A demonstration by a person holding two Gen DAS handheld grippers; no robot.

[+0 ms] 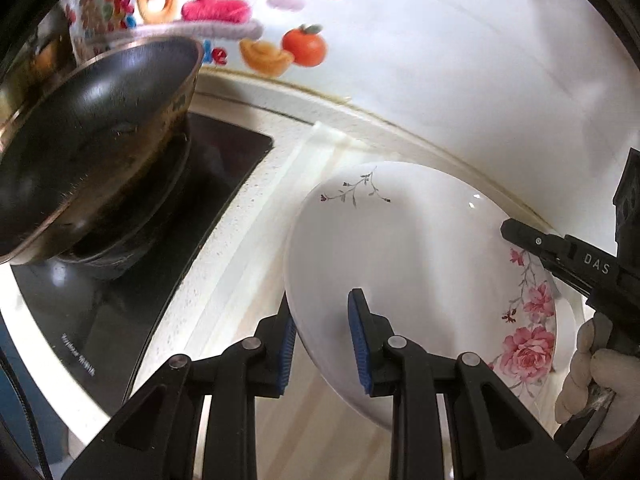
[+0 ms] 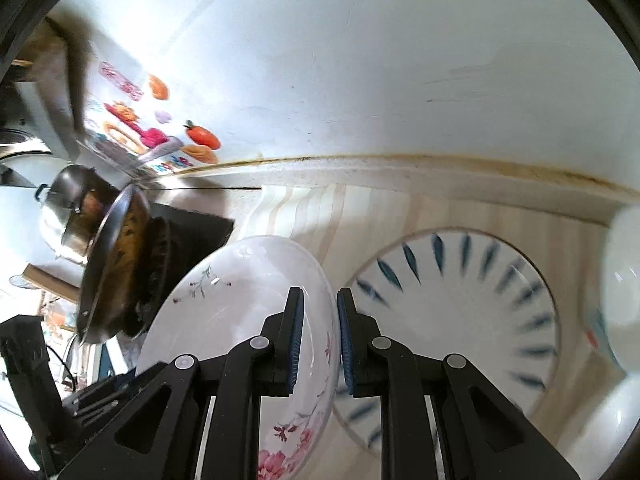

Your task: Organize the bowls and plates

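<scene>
A pale speckled bench runs under a white wall bearing bright fruit stickers at upper left. A black wok sits on the dark cooktop at left. The floral plate, tilted at centre, is gripped on opposite rims: the left gripper and the right gripper both have their jaws clamped across its edge. A blue-leaf plate lies flat on the bench at lower right, beside white bowls at the right edge.
</scene>
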